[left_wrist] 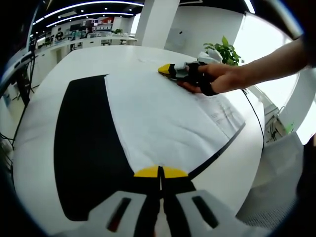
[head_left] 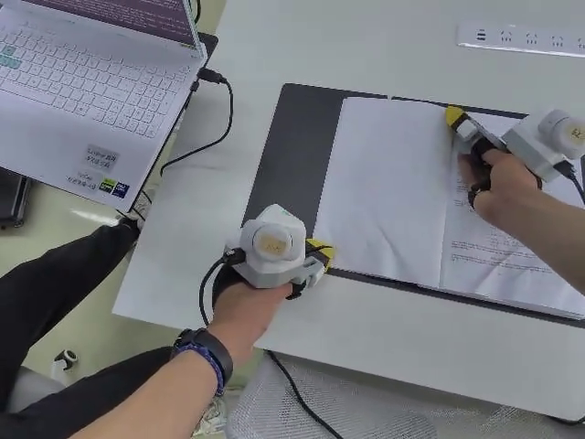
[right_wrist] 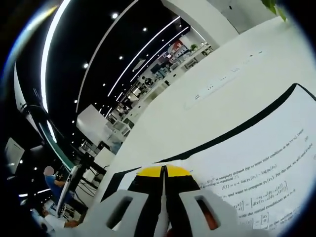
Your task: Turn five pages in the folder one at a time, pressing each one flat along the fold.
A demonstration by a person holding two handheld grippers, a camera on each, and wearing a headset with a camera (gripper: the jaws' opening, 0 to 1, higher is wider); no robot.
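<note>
A black folder (head_left: 291,155) lies open on the white table, with a blank white page (head_left: 384,187) on its left half and a printed page (head_left: 498,261) on its right half. My left gripper (head_left: 320,251) is shut, its yellow tips resting at the near bottom edge of the blank page (left_wrist: 163,118). My right gripper (head_left: 454,116) is shut too, its yellow tips pressed on the paper at the top of the fold. In the right gripper view the shut tips (right_wrist: 163,171) sit on the printed page (right_wrist: 256,170) near the folder's black edge (right_wrist: 232,132).
An open laptop (head_left: 87,82) stands at the far left with a black cable (head_left: 215,119) running beside the folder. A white power strip (head_left: 521,38) lies at the back right. The table edge (head_left: 183,325) is close to my left hand.
</note>
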